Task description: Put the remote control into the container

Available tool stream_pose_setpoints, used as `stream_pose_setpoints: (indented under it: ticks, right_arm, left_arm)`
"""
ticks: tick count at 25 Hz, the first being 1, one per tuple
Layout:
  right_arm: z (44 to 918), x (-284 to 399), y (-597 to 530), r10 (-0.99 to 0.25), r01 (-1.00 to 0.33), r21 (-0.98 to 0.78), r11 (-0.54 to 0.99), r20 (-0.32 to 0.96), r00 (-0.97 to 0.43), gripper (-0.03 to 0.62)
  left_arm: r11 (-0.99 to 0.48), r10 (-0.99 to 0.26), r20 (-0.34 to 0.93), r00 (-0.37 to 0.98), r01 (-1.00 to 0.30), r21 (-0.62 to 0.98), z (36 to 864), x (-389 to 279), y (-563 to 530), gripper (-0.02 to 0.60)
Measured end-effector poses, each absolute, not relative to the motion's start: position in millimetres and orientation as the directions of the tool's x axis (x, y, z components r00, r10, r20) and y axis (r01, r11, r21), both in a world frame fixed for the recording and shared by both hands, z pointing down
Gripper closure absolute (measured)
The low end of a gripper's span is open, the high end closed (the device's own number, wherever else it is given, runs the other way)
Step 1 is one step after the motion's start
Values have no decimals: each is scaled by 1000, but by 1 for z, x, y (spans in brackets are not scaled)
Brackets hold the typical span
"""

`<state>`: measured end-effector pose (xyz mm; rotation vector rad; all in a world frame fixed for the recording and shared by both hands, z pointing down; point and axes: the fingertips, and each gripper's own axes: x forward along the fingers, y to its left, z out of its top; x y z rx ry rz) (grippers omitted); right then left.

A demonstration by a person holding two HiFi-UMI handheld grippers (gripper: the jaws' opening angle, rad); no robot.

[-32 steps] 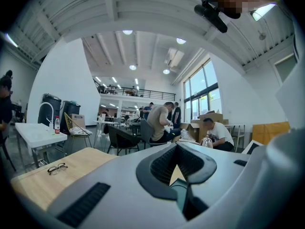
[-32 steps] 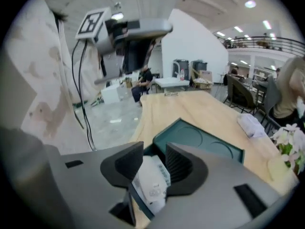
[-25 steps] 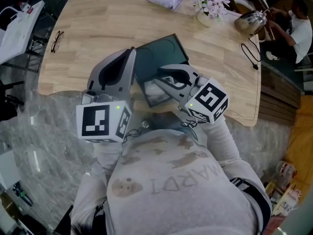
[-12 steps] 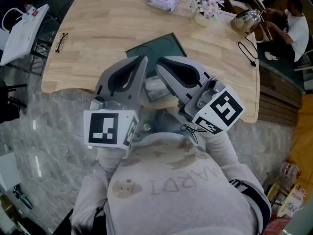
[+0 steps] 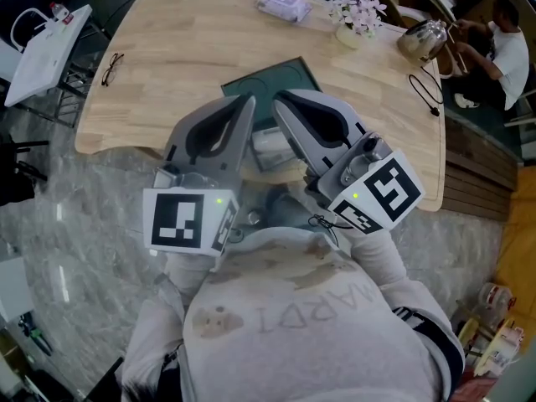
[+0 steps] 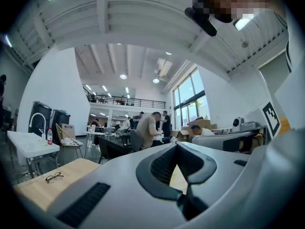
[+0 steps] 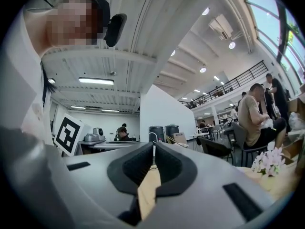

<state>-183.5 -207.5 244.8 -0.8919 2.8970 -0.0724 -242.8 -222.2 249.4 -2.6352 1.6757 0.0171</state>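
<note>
Right hand-held gripper (image 5: 283,103) has drawn back, jaws now pressed together on nothing. Left hand-held gripper (image 5: 244,103) is likewise closed and empty. Remote control (image 5: 270,143) appears to lie in the container (image 5: 280,75), so placement looks done.

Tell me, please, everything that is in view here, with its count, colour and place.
table: one, light wood, under everything
container: one, dark green, mid-table, just beyond the grippers
remote control: one, pale grey, seemingly at the container's near end, partly hidden
glasses: one pair, dark-framed, table's left edge
packet: one, pale lilac, far edge
flowers: one bunch, pink-white, in a pale pot, far right
kettle: one, metallic, right corner
cable: one, black, right edge
left gripper: one, grey, shut, empty
right gripper: one, grey, shut, empty
</note>
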Motion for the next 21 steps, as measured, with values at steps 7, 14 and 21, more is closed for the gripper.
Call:
stream_pose_setpoints:
  ticks: [7, 14, 21]
  right_arm:
    - [242, -189, -202, -564, -559, -73, 826, -96, -820, 566]
    - [238, -191, -198, -566, -562, -67, 825, -97, -819, 566]
    - [236, -192, -194, -564, -561, -62, 825, -101, -819, 567]
  left_arm:
    - [-422, -906, -33, 422, -907, -10, 246, -248, -216, 580]
    - [-423, -905, -38, 423, -906, -7, 244, -250, -213, 580]
    - [-418, -907, -43, 418, -908, -5, 244, -252, -209, 580]
